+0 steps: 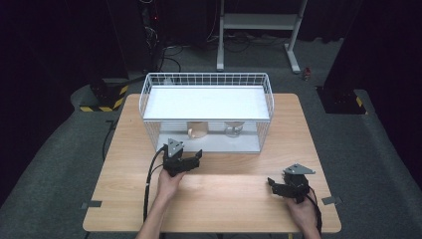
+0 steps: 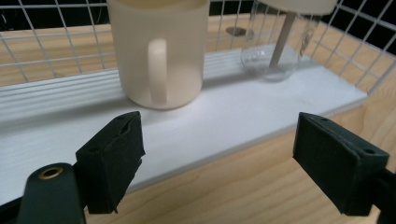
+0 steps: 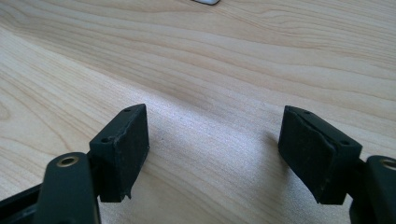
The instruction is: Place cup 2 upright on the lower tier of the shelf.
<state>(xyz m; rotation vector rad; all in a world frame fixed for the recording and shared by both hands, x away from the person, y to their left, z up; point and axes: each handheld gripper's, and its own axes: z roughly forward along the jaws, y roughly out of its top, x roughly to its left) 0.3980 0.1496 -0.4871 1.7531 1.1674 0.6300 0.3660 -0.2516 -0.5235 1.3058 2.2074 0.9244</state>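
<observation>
A cream mug [image 2: 161, 51] stands upright on the white lower board [image 2: 243, 112] of a wire rack [image 1: 268, 94], its handle facing me. A clear glass [image 2: 271, 56] stands to its right on the same board. My left gripper [image 2: 217, 158] is open just in front of the board's edge, with nothing between its jaws and the mug a little beyond them. From above, the left gripper [image 1: 195, 157] sits at the rack's front left, near the mug [image 1: 197, 129]. My right gripper [image 3: 212, 154] is open over bare wood, at the table's front right [image 1: 272, 183].
The rack has a white upper shelf [image 1: 206, 102] roofing the lower board, so the mug and the glass [image 1: 233, 129] sit in a low gap. The wooden table [image 1: 229, 199] spreads in front of the rack. A metal stand [image 1: 259, 22] is on the floor behind.
</observation>
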